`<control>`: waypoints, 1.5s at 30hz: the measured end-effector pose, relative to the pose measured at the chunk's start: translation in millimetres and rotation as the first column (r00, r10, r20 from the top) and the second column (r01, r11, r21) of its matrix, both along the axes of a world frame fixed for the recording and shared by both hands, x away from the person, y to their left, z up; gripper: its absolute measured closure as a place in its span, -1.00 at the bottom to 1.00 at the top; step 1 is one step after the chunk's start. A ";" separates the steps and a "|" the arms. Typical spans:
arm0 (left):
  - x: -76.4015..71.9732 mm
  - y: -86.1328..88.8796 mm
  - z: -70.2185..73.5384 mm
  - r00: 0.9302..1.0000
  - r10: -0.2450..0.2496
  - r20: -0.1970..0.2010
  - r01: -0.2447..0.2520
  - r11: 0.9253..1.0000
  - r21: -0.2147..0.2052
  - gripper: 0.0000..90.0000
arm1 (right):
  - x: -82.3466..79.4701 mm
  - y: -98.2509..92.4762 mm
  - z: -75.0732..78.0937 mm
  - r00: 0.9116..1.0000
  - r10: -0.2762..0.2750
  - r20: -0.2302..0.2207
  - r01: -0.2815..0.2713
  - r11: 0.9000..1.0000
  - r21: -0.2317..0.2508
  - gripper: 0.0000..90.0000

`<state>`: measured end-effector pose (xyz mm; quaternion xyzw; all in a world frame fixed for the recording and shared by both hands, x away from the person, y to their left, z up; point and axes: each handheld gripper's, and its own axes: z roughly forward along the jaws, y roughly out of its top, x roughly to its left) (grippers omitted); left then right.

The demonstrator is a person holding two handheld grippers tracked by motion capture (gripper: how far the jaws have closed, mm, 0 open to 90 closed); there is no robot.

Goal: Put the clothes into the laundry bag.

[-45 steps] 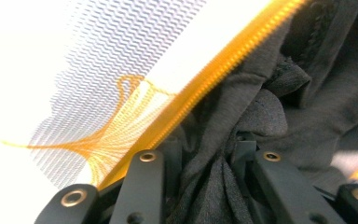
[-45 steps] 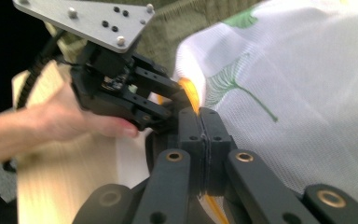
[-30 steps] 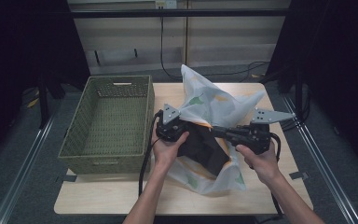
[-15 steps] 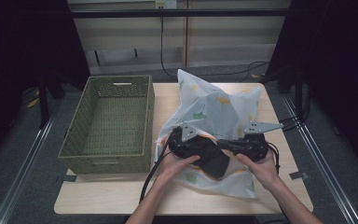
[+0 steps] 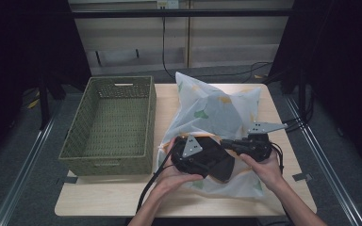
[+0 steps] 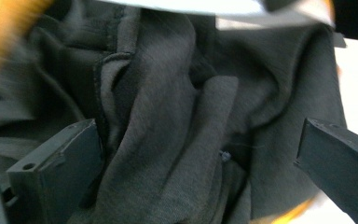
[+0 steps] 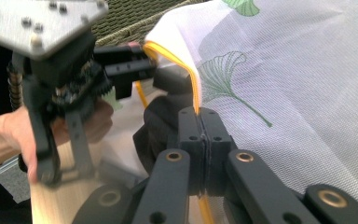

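Left gripper (image 6: 200, 154) jaws just been opening, now spread, dark garment (image 6: 177, 116) loose between them inside the bag (image 5: 217, 108) near the table's front edge. Right gripper (image 7: 200, 116) clamping the bag's orange rim (image 7: 186, 70). Garment's dropping in.

Both hands are lower than a second ago, and the mesh bag (image 5: 217, 110) with the dark garment (image 5: 214, 160) now rests on the table (image 5: 99, 202) instead of being held up. The left gripper (image 6: 200, 154) has just opened its jaws wide, the garment loose between them, and sits nearer the bag's mouth.
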<state>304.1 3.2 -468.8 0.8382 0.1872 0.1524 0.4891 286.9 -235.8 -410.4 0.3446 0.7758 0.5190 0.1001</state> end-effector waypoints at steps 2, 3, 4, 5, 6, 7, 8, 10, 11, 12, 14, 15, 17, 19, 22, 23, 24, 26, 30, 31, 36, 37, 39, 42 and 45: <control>-0.3 -5.6 -10.7 1.000 -0.019 -0.004 0.019 0.999 0.041 -1.00 | 0.3 -0.2 -0.2 1.000 -0.001 -0.001 0.001 1.000 0.001 0.98; -1.1 -8.0 -14.1 1.000 -0.012 -0.006 0.013 0.997 0.076 -1.00 | 0.2 -0.1 -0.1 1.000 -0.002 0.000 0.002 1.000 0.000 0.98; -1.1 -10.9 -19.4 1.000 -0.017 -0.009 0.017 0.995 0.100 -1.00 | 0.1 0.0 -0.1 1.000 -0.002 0.000 0.002 1.000 0.000 0.98; -0.7 -13.6 -24.2 1.000 -0.016 -0.020 0.019 0.992 0.122 -1.00 | -0.1 0.3 0.0 1.000 -0.001 -0.002 0.001 1.000 0.000 0.98; -1.4 -16.7 -28.3 1.000 -0.011 -0.012 0.013 0.988 0.157 -1.00 | -0.2 0.6 0.0 1.000 0.000 -0.002 0.000 1.000 -0.001 0.98; -1.3 -17.9 -30.6 1.000 -0.016 0.000 0.016 0.984 0.178 -1.00 | -0.3 1.0 0.0 1.000 0.001 -0.002 -0.001 1.000 -0.002 0.98; -1.1 -17.7 -31.0 1.000 -0.018 0.002 0.018 0.982 0.189 -1.00 | -0.4 1.3 -0.1 1.000 0.003 -0.002 -0.003 1.000 -0.005 0.98; -0.6 -19.3 -33.9 0.999 -0.021 0.025 0.015 0.977 0.213 -1.00 | -0.1 1.8 -0.7 1.000 0.006 0.001 -0.006 1.000 -0.008 0.98; 0.4 -20.7 -36.1 1.000 0.002 0.025 -0.008 0.966 0.260 -1.00 | 0.1 1.7 -0.8 1.000 0.005 -0.001 -0.005 1.000 -0.009 0.98; 1.3 -20.7 -38.0 1.000 0.008 0.029 -0.015 0.963 0.268 -0.95 | 0.4 1.9 -1.0 1.000 0.004 -0.003 -0.004 1.000 -0.005 0.98; 3.6 -18.4 -37.6 0.998 0.023 0.051 -0.036 0.962 0.269 -0.78 | 0.2 2.5 -1.3 1.000 0.005 -0.003 -0.005 1.000 -0.008 0.98; 3.6 -19.0 -35.7 0.998 0.038 0.053 -0.052 0.957 0.287 -0.69 | -0.4 3.0 -1.2 1.000 0.004 -0.004 -0.004 1.000 -0.009 0.98; 4.0 -20.1 -35.4 0.995 0.064 0.072 -0.082 0.956 0.283 -0.49 | -0.7 3.1 -0.9 1.000 0.004 -0.001 -0.004 1.000 -0.012 0.98; 7.0 -17.6 -33.7 0.993 0.086 0.085 -0.107 0.954 0.279 -0.22 | -0.8 3.0 -0.4 1.000 0.004 0.000 -0.004 1.000 -0.011 0.98; 10.0 -13.9 -29.4 0.988 0.132 0.083 -0.148 0.963 0.226 0.19 | -1.1 3.3 0.5 1.000 0.004 0.003 -0.004 1.000 -0.011 0.98; 10.9 -12.5 -27.4 0.987 0.141 0.081 -0.155 0.964 0.215 0.29 | -0.9 3.4 1.1 1.000 0.001 0.006 -0.001 1.000 -0.010 0.98; 11.7 -11.5 -25.5 0.986 0.140 0.095 -0.156 0.967 0.199 0.37 | -0.8 3.5 2.0 1.000 0.002 0.008 -0.002 1.000 -0.010 0.98; 14.2 -7.0 -20.1 0.985 0.156 0.071 -0.166 0.973 0.163 0.47 | -0.2 4.4 4.0 1.000 -0.002 0.014 0.002 1.000 -0.005 0.98; 16.0 0.7 -11.0 0.980 0.190 0.060 -0.194 0.978 0.069 0.53 | 0.0 6.8 8.1 0.999 -0.008 0.033 0.009 1.000 -0.012 0.98; 15.6 2.1 -8.8 0.978 0.200 0.065 -0.204 0.977 0.064 0.53 | 0.2 7.4 8.9 0.999 -0.007 0.034 0.008 1.000 -0.007 0.98; 23.6 9.0 -2.4 0.965 0.261 0.020 -0.260 0.965 -0.021 0.55 | -0.1 12.8 11.7 0.999 -0.002 0.047 0.003 1.000 -0.025 0.98; 25.4 9.2 -0.3 0.963 0.269 0.026 -0.268 0.963 -0.034 0.56 | -0.6 14.5 12.2 0.999 0.005 0.050 -0.003 1.000 -0.030 0.98; 28.8 8.2 7.0 0.956 0.293 0.031 -0.291 0.955 -0.061 0.57 | -2.3 18.5 14.3 0.998 0.016 0.055 -0.014 0.999 -0.033 0.98; 32.8 6.5 19.2 0.942 0.334 0.034 -0.330 0.939 -0.095 0.58 | -5.5 24.5 22.3 0.997 0.043 0.070 -0.042 0.999 -0.011 0.99; 37.2 5.1 34.1 0.926 0.375 0.045 -0.365 0.919 -0.149 0.59 | -10.6 30.7 36.6 0.992 0.074 0.101 -0.078 0.996 0.031 0.99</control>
